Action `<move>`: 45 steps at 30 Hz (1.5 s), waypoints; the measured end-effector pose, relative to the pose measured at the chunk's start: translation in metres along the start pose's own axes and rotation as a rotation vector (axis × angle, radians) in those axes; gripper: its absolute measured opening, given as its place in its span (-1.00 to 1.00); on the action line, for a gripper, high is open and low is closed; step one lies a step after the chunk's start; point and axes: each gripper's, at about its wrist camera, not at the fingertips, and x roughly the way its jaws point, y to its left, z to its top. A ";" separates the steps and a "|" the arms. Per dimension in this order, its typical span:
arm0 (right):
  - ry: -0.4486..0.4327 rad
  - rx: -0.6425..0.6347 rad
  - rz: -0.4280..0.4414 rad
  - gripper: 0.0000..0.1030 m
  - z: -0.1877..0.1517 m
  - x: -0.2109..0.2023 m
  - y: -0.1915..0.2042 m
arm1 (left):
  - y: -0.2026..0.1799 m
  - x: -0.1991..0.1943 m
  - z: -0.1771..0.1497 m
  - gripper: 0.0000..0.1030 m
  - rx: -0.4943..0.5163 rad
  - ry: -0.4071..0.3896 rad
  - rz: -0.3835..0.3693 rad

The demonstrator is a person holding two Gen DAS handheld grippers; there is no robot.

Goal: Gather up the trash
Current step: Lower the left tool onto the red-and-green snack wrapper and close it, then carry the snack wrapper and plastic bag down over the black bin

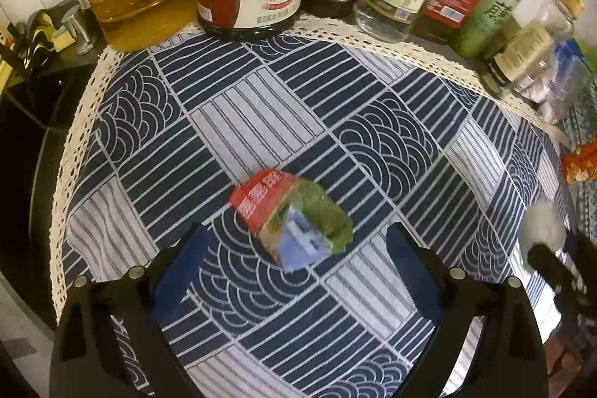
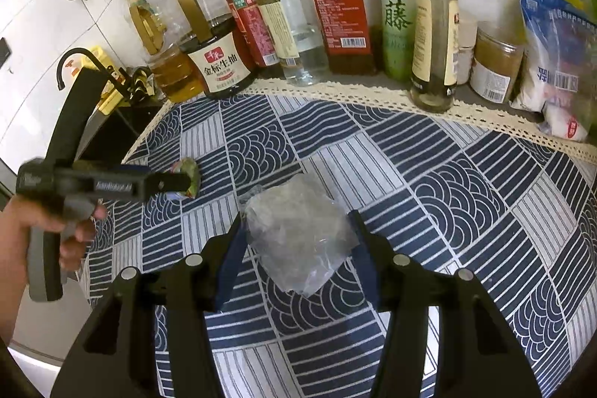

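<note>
Your left tongs [image 1: 294,241] gape around the crumpled snack wrapper [image 1: 294,219] on the counter's patterned cloth [image 1: 261,122], while your right tongs [image 2: 296,234], open, straddle the clear plastic bag [image 2: 298,234] beside it, ready to pinch.

Two grippers [image 1: 298,248] [image 2: 296,237], three trash pieces [image 1: 294,219] [image 2: 298,234] [image 1: 580,163], nine bottles [image 2: 224,55]

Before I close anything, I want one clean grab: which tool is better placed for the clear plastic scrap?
Right tool: its open fingers already flank the clear plastic scrap. The left tool faces the crumpled wrapper instead.
</note>
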 end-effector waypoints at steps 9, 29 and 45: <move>-0.010 0.015 0.004 0.04 -0.004 -0.006 -0.011 | -0.002 0.018 0.010 0.42 -0.008 0.031 0.047; 0.032 -0.001 0.016 0.04 -0.021 -0.004 0.010 | 0.019 -0.004 -0.031 0.14 -0.005 -0.004 -0.019; 0.043 0.001 -0.014 0.04 -0.060 -0.022 0.091 | 0.039 -0.071 -0.087 0.13 0.070 -0.067 -0.151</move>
